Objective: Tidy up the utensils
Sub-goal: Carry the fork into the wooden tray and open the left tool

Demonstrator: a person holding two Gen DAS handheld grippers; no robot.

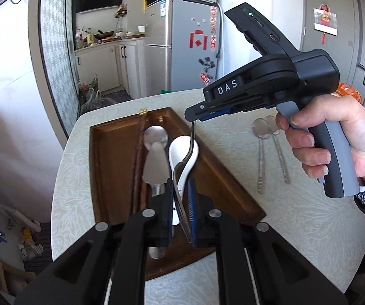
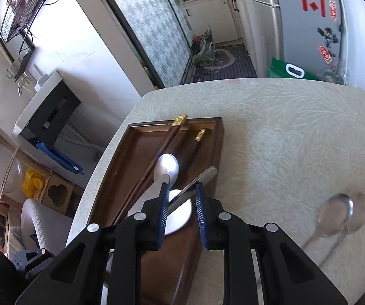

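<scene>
A brown wooden tray [image 1: 111, 167] [image 2: 141, 147] lies on the table and holds brown chopsticks [image 1: 137, 157] [image 2: 167, 137], a metal spoon [image 1: 155, 136] [image 2: 167, 166], a cake server [image 1: 155, 167] and a white ceramic spoon [image 1: 182, 152] [image 2: 179, 216]. My left gripper [image 1: 181, 203] is shut on the tine end of a metal fork [image 1: 183, 206] above the tray. My right gripper [image 1: 195, 119] [image 2: 182, 198] is open around the fork's handle [image 1: 192, 142] [image 2: 195, 181]. Two metal spoons [image 1: 268, 150] [image 2: 340, 216] lie on the table right of the tray.
The table [image 1: 296, 216] [image 2: 284, 132] has a pale floral cloth; its edge lies just left of and behind the tray. A fridge [image 1: 190, 43] and a kitchen doorway stand beyond. An orange packet [image 1: 347, 92] sits at the table's far right.
</scene>
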